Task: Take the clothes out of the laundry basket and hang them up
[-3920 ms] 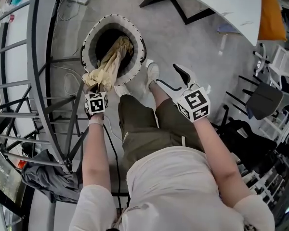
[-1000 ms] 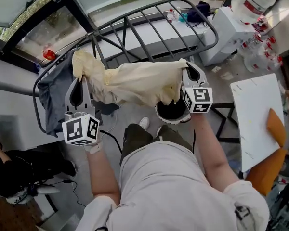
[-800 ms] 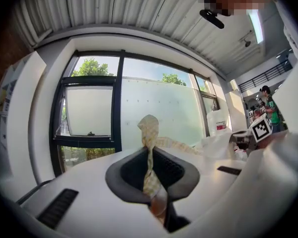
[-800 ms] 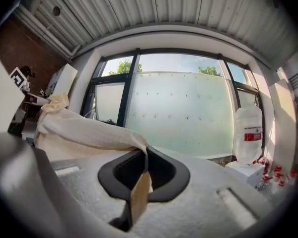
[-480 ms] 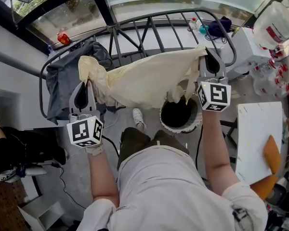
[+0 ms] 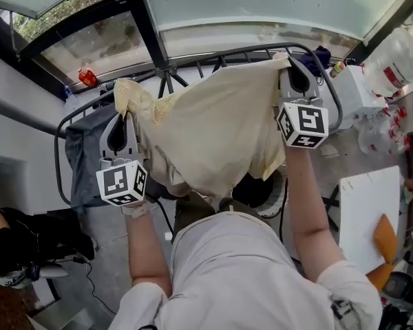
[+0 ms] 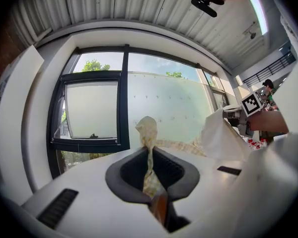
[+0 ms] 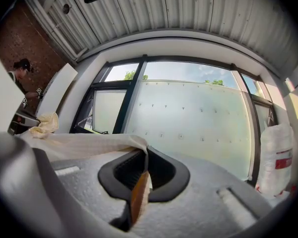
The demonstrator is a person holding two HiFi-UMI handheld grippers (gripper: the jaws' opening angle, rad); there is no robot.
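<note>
A pale yellow garment hangs spread between my two grippers, held high in front of the dark metal drying rack. My left gripper is shut on one bunched corner of the yellow garment. My right gripper is shut on the opposite edge of the yellow garment. Below the cloth, part of the round laundry basket shows, its inside dark.
A dark grey garment hangs over the rack's left end. A white table with an orange item stands at the right. A large plastic bottle and small bottles sit at the upper right. Windows fill the wall beyond the rack.
Both grippers have risen with the yellow garment, the right one most, and the cloth now hangs wider, covering most of the basket and the middle of the rack.
</note>
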